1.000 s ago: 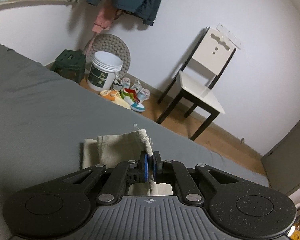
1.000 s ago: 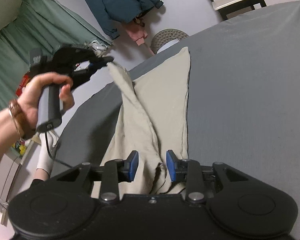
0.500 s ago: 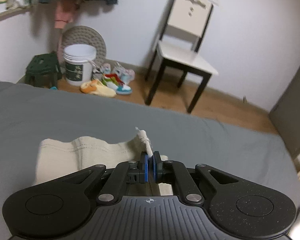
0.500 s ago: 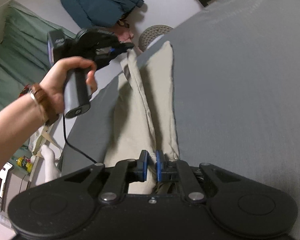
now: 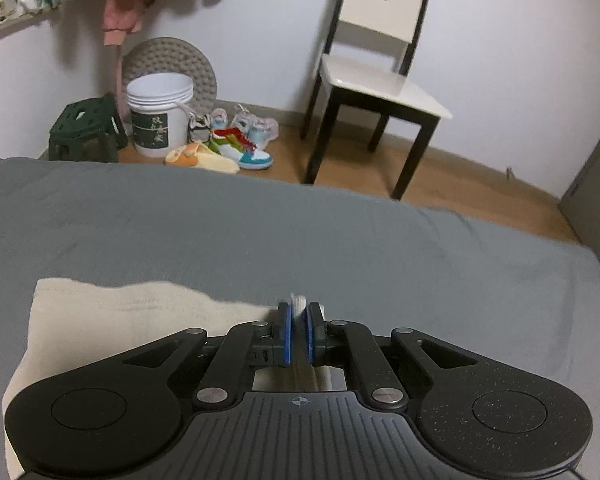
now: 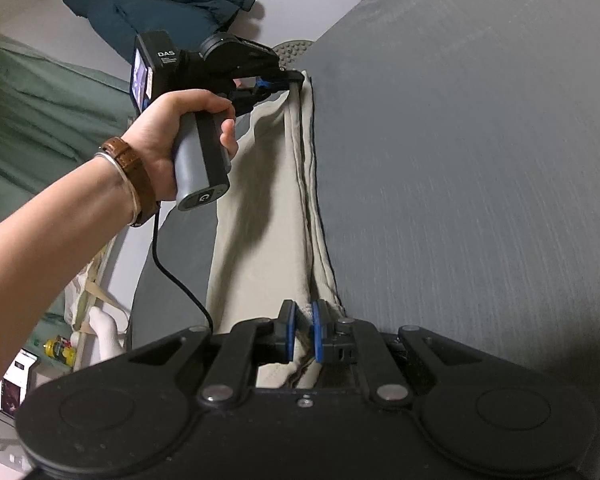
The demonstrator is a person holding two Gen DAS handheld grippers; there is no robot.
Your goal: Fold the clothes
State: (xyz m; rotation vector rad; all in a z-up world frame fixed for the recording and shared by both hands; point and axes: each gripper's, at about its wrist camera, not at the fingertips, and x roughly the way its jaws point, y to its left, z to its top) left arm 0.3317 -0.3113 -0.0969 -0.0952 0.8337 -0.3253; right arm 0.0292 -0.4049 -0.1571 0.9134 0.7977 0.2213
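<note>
Beige cotton trousers (image 6: 272, 216) lie lengthwise on the grey bedsheet (image 6: 460, 160), running from the bottom centre of my right wrist view up to its upper middle, one long half doubled over onto the other. I judge I am holding both ends of that top edge so the fold lines up before I set it down.

At the bottom centre of the right view, my right gripper (image 6: 303, 330) has just been closing; its blue pads (image 6: 289, 330) now pinch a bunched edge of the beige cloth. In the upper middle of that view my left gripper (image 6: 278, 80), held by my left hand (image 6: 180, 136), is clamped on the far end of the same edge, keeping it stretched between the two grips. The left wrist view agrees: at lower centre the pads are nearly together with a small white-beige tuft of fabric between them, and the rest of the garment spreads to the lower left on the sheet.

Beyond the bed, a white-seated black chair (image 5: 376, 80) stands at upper right, with a white plastic bucket (image 5: 158, 114) and colourful shoes (image 5: 240, 148) on the floor at left.
</note>
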